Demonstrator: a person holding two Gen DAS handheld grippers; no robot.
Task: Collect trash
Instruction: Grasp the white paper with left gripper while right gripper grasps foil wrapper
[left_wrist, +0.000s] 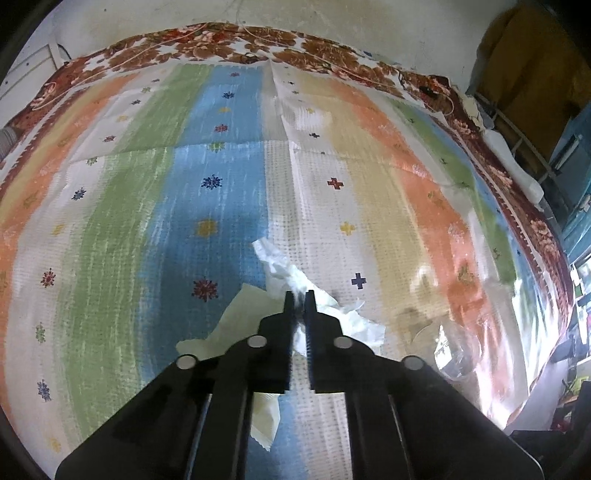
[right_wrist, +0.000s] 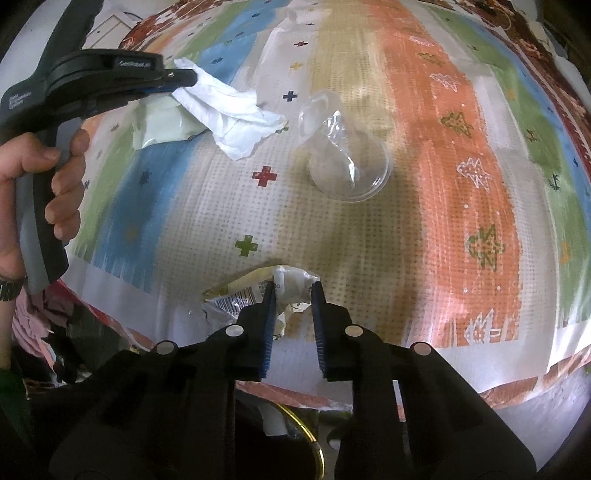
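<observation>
Your left gripper (left_wrist: 299, 295) is clamped shut on the crumpled white tissue (left_wrist: 291, 277), which lies on the striped cloth (left_wrist: 147, 221) over a pale green paper sheet (left_wrist: 243, 314). Your right gripper (right_wrist: 293, 288) has its jaws narrowed around the crumpled wrapper (right_wrist: 251, 291) near the cloth's front edge, pads at its sides. A clear plastic cup (right_wrist: 347, 162) lies tipped between the two. Your left hand (right_wrist: 44, 184) grips the handle.
</observation>
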